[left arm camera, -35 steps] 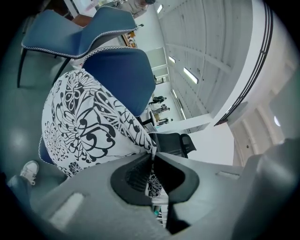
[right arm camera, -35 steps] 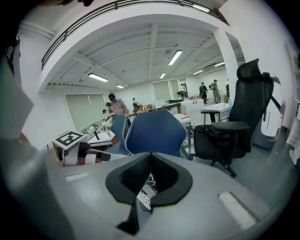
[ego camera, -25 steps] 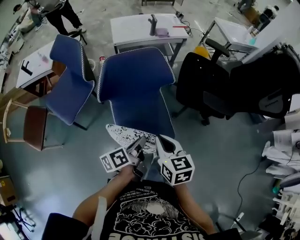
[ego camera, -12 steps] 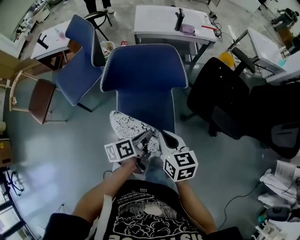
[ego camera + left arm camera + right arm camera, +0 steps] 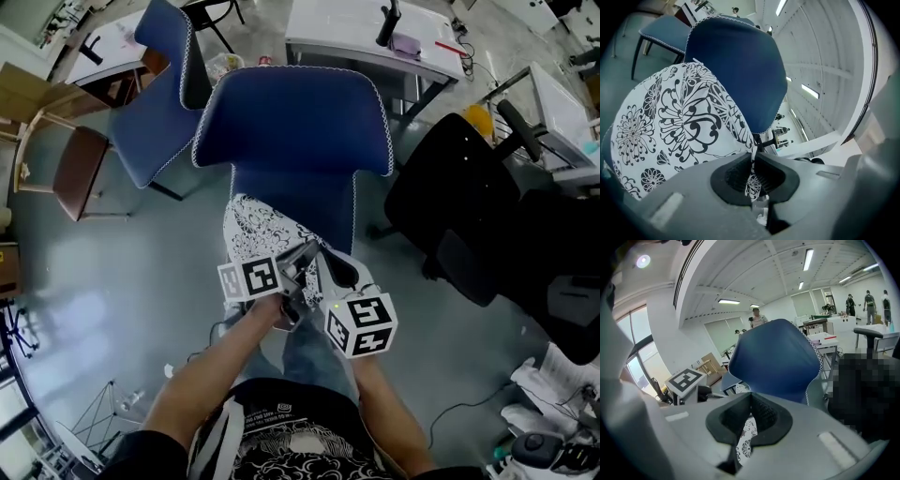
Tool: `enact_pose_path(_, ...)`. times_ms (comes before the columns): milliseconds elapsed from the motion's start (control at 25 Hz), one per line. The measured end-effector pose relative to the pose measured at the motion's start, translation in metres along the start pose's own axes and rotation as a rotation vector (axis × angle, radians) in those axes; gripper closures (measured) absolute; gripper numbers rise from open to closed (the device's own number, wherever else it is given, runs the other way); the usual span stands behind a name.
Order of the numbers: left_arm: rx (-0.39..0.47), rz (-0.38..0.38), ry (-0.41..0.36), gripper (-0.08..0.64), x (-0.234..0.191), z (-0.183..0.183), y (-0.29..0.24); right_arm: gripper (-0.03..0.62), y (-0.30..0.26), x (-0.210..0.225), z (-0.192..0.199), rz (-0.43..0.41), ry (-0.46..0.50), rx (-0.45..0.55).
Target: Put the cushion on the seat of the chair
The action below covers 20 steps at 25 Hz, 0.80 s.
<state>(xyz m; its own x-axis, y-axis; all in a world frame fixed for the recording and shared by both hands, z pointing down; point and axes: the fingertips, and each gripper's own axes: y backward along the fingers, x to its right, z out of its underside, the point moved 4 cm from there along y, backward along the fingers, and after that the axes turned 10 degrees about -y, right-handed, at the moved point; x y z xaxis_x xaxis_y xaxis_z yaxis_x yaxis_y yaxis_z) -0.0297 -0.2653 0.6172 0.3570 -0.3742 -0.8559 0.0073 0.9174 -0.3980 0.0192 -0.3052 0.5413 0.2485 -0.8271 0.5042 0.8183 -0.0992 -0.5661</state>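
The cushion (image 5: 255, 236) is white with a black flower print. It hangs over the front of the blue chair's seat (image 5: 298, 192), below the tall blue backrest (image 5: 291, 122). My left gripper (image 5: 302, 255) is shut on the cushion's near edge; in the left gripper view the cloth (image 5: 679, 122) is pinched between the pads of that gripper (image 5: 753, 169), with the chair back (image 5: 736, 65) behind. My right gripper (image 5: 324, 270) sits close beside it. In the right gripper view, that gripper (image 5: 749, 420) is shut on a fold of the printed cloth (image 5: 745, 433), facing the chair (image 5: 778, 357).
A second blue chair (image 5: 155, 103) stands to the left, with a brown wooden chair (image 5: 80, 159) beyond it. A black office chair (image 5: 459, 206) is close on the right. A white table (image 5: 356, 33) stands behind the chair. People stand far off in the room.
Both grippers have carried the cushion forward and down toward the blue chair. The cushion now overlaps the seat's front instead of hanging short of it.
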Motion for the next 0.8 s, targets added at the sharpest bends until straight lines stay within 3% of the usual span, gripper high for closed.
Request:
enact_pose_path(400,0.058,-0.001,0.095,0.534,-0.049,-0.013,-0.058,0.595,-0.028,0.04,0.014,0.015,-0.015,-0.045)
enact_pose_path(800,0.131,-0.133,0.091,0.532,-0.083,-0.039,-0.067,0.596,-0.044,0.063,0.025,0.026,-0.036,-0.091)
